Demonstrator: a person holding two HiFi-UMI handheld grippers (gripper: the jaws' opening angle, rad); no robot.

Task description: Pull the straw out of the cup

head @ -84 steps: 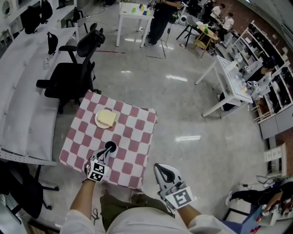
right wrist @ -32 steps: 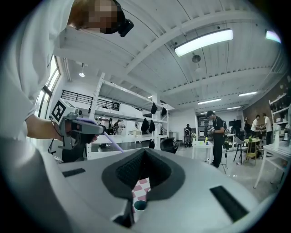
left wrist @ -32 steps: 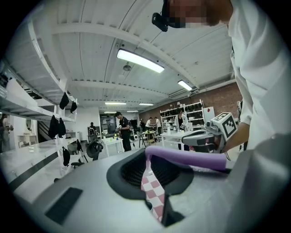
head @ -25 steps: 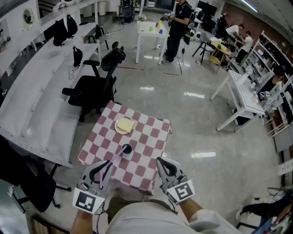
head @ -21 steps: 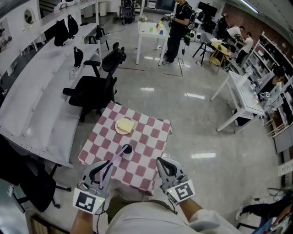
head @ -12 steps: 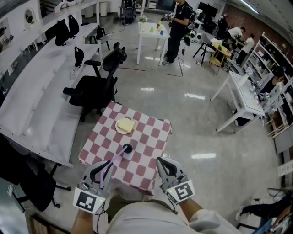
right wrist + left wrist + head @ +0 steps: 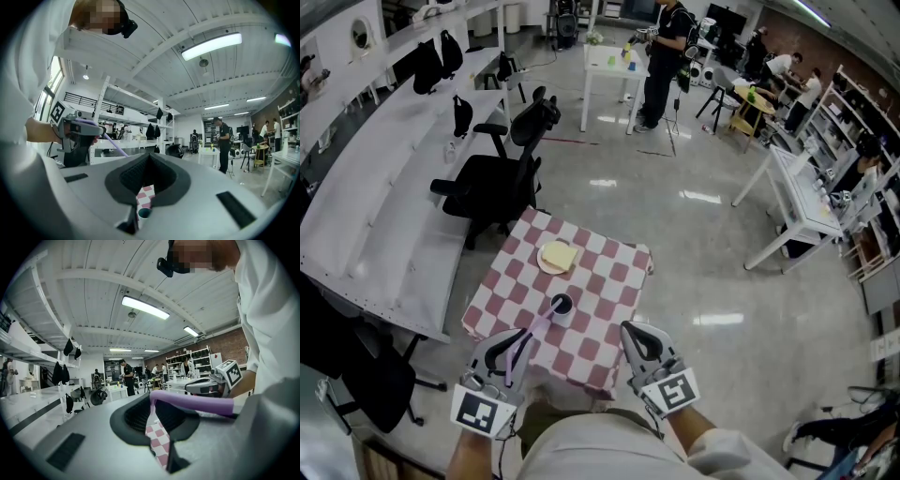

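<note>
The left gripper (image 7: 510,339) is clamped on the purple straw (image 7: 192,402), which lies crosswise in its jaws, clear of the cup (image 7: 561,307). The cup stands on the checkered table (image 7: 614,281), near a plate (image 7: 542,264) of bread. The right gripper (image 7: 639,339) hovers at the table's near edge, jaws together with nothing between them.

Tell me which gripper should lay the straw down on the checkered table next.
Left. The left gripper is clamped on the purple straw, clear of the cup. The right gripper is shut and empty, so using it would need a handover.
</note>
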